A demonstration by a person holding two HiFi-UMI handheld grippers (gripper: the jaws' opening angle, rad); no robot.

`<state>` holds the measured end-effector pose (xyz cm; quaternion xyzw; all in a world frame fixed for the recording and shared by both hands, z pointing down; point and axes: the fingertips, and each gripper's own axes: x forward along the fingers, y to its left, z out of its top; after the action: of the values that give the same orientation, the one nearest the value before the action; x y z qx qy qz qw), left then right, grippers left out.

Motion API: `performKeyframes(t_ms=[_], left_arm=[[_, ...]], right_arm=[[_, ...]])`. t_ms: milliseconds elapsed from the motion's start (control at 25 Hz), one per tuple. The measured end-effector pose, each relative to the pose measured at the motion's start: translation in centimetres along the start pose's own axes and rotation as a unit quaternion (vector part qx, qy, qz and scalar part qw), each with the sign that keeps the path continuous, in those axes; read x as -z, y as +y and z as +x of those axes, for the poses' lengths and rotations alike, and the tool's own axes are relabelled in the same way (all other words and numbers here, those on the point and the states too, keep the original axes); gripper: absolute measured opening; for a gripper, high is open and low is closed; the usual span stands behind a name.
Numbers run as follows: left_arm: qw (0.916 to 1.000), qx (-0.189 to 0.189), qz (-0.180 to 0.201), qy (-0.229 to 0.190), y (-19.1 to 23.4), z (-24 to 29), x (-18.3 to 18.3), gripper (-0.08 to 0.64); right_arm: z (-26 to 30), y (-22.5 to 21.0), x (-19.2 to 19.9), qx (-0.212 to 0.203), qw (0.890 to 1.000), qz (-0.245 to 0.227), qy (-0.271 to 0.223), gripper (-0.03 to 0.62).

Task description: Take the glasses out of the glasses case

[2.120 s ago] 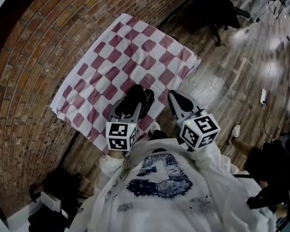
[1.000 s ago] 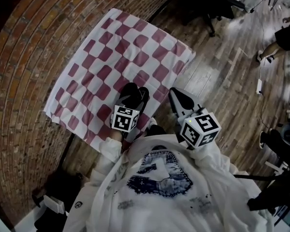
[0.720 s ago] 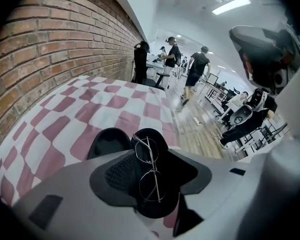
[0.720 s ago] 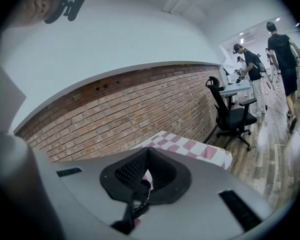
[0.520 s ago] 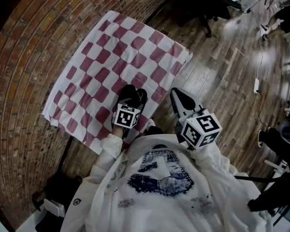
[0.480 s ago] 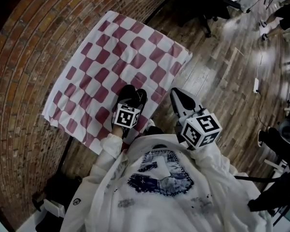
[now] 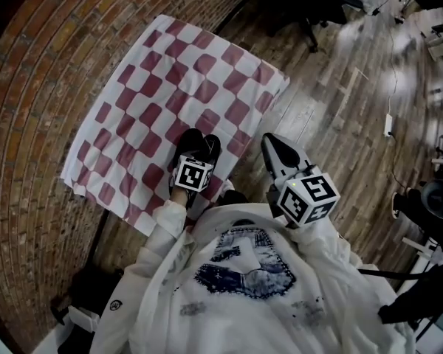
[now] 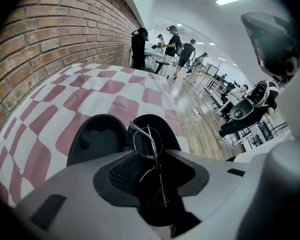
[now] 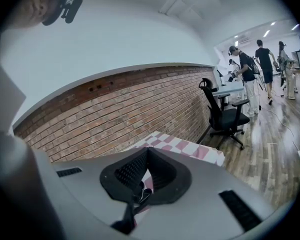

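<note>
A black glasses case [image 7: 204,144] lies open on the red-and-white checked cloth [image 7: 155,72], near its front edge. In the left gripper view its two shells [image 8: 97,139] gape side by side. Thin wire-rimmed glasses [image 8: 151,146] stand in the right shell. My left gripper [image 7: 197,153] points steeply down over the case. Its jaws [image 8: 149,155] have just been closing with the glasses between them, and a gap still shows beside the frame. My right gripper [image 7: 275,147] hovers to the right of the cloth, off the table's corner, with its jaws [image 9: 147,151] together and nothing in them.
A brick wall [image 7: 37,87] runs along the cloth's far and left sides. A black office chair [image 9: 225,116] stands on the wooden floor [image 7: 340,109] to the right. Several people [image 9: 250,74] stand far off. A dark bag [image 7: 81,301] lies at the lower left.
My left gripper has sunk onto the open case, its marker cube looking smaller and now covering most of the case. The right gripper has kept still.
</note>
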<state>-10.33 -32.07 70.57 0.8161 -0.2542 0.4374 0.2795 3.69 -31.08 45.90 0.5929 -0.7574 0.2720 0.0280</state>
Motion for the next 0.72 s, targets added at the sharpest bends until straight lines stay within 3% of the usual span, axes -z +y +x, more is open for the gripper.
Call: performKeyframes(t_ms=[720], left_arm=[[0.9997, -0.022, 0.006, -0.004, -0.09, 0.79, 0.24, 0.118]], right_arm=[[-0.88, -0.14, 0.19, 0.003, 1.000, 0.003, -0.002, 0.014]])
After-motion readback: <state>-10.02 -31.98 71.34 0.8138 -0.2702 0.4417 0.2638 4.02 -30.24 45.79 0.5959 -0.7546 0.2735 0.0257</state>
